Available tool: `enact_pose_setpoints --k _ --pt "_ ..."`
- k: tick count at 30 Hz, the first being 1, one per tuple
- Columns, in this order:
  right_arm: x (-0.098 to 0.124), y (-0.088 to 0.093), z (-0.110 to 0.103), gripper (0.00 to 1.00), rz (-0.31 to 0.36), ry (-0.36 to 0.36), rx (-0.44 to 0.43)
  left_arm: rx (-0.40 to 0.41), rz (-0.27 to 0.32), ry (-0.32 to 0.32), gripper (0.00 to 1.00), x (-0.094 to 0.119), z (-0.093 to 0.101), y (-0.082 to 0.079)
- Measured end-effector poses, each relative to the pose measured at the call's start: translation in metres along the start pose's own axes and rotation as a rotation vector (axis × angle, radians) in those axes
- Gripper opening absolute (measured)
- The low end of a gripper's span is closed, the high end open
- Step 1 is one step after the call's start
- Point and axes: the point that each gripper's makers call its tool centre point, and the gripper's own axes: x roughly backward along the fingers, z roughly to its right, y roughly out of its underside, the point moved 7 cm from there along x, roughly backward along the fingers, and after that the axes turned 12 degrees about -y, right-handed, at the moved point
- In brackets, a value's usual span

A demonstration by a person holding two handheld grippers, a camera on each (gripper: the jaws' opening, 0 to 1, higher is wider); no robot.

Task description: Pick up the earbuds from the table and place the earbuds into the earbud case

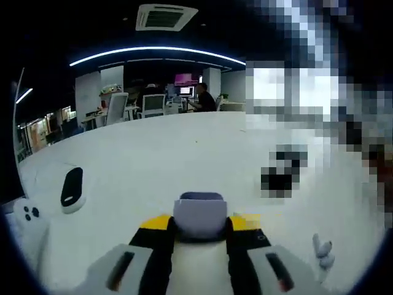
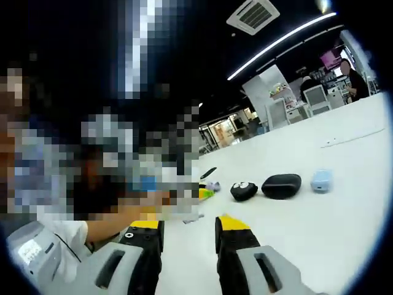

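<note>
step: case held, earbuds not yet picked | left gripper [image 1: 199, 236] clamps lavender case [image 1: 199, 214] | right gripper [image 2: 188, 236] spread, empty | next: grasp earbuds [image 1: 322, 251] at 4 o'clock

The left gripper view sat low over the white table [image 1: 153, 160], looking level along its own jaws toward the far office desks, with a lavender case [image 1: 199, 215] close between them. The right gripper view also rode low but rolled, so the table [image 2: 319, 233] sloped; it faced a near row of small cases [image 2: 281, 185]. Both views shared the tabletop and ceiling light strips.
</note>
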Motion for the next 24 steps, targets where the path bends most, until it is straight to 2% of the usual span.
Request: enact_pose_setpoints --k 6,11,15,19,22,24 --pt "-0.005 -0.001 0.003 0.32 -0.014 -0.003 -0.003 0.02 0.045 0.03 0.35 0.01 0.005 -0.004" --pt "-0.012 -0.002 0.004 0.32 -0.024 -0.009 -0.004 0.031 0.107 0.089 0.34 0.03 0.022 -0.017" --pt "-0.025 0.001 0.0 0.32 -0.007 -0.057 -0.072 0.033 0.181 0.146 0.34 0.056 0.044 -0.032" --pt "-0.036 0.001 -0.004 0.33 0.038 -0.092 -0.13 0.008 0.28 0.163 0.34 0.087 0.071 -0.045" --pt "-0.045 0.001 -0.006 0.35 0.071 -0.11 -0.166 0.035 0.339 0.182 0.34 0.109 0.093 -0.049" --pt "-0.051 0.0 -0.009 0.37 0.094 -0.133 -0.188 0.026 0.38 0.18 0.34 0.124 0.111 -0.048"
